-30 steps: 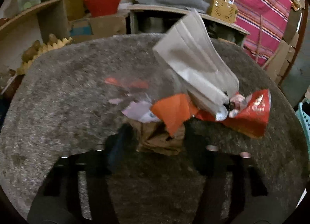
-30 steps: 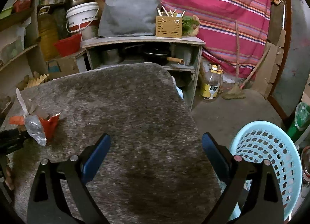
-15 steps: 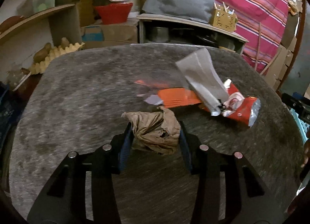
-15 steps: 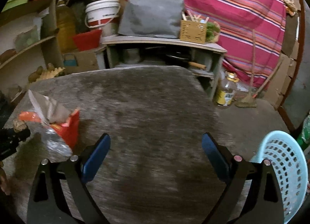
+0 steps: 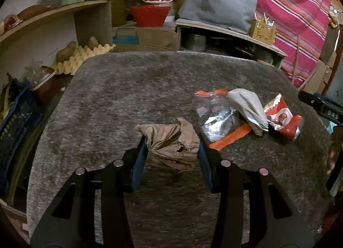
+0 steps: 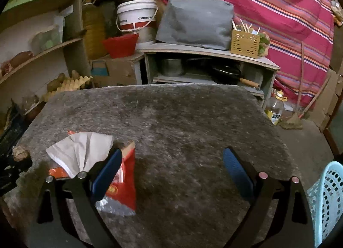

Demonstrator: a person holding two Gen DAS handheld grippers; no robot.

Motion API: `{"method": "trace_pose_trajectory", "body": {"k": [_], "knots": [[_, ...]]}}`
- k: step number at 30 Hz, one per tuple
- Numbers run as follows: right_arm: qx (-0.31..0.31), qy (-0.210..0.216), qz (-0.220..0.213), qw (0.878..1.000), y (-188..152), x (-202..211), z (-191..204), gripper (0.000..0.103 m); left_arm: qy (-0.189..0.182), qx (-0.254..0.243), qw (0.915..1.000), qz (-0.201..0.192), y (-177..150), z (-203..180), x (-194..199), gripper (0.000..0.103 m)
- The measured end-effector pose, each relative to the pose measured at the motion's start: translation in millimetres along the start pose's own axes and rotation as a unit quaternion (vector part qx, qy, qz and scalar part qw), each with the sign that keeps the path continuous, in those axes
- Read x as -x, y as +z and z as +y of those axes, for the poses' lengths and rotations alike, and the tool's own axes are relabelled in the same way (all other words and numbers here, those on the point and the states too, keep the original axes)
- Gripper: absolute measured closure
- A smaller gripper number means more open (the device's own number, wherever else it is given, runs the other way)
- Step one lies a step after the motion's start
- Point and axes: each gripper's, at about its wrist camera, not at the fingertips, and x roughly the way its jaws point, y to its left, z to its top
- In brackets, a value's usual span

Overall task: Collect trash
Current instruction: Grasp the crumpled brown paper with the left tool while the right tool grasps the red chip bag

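left hand-held gripper (image 5: 172, 158) still gripping brown paper wad (image 5: 171, 144), wrappers (image 5: 246, 113) now farther off

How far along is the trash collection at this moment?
Nothing visibly binned yet. In hand: the left hand-held gripper is clamped on crumpled brown paper. Left: the red snack wrapper, grey paper and clear bag on the table; the right hand-held gripper is open.

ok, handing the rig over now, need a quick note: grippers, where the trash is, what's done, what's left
Left gripper: fingers shut on the crumpled brown paper.
Right gripper: open, empty; its left finger sits over the red snack wrapper.
On the grey table: grey-white paper, clear plastic bag, orange strip, red wrapper.
Blue basket is off the table's right edge.
Done: brown paper picked up. Left: bin it, then collect the rest.
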Motion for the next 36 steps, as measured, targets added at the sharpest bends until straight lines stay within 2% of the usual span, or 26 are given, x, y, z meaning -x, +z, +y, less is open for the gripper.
{"method": "trace_pose_trajectory", "body": {"k": [4, 8, 10, 12, 19, 22, 28, 36], "knots": [[0.002, 0.004, 0.013, 1.000, -1, -13, 8, 0.010, 0.004, -0.003, 1.0000, 0.000, -1, 2, 0, 0.059], [0.020, 0.005, 0.044, 0.999, -9, -28, 20, 0.012, 0.000, 0.001, 1.0000, -0.002, 0, 3, -1, 0.059], [0.034, 0.007, 0.060, 0.998, -14, -33, 27, 0.019, -0.001, 0.002, 1.0000, -0.003, 0, 3, 0, 0.059], [0.050, 0.009, 0.073, 0.996, -20, -36, 35, 0.032, -0.003, 0.002, 1.0000, -0.005, 1, 3, 2, 0.059], [0.061, 0.057, 0.095, 0.992, -37, -32, 48, 0.055, -0.003, 0.007, 0.9999, -0.012, 3, 1, 7, 0.059], [0.061, 0.078, 0.097, 0.990, -41, -28, 51, 0.075, -0.004, 0.011, 0.9998, -0.016, 5, 1, 10, 0.059], [0.062, 0.067, 0.073, 0.993, -40, -13, 43, 0.083, -0.003, 0.007, 0.9997, -0.022, 6, -9, 14, 0.059], [0.020, 0.039, 0.040, 0.998, -30, 13, -6, 0.084, -0.004, -0.002, 0.9997, -0.026, 7, -28, 15, 0.059]]}}
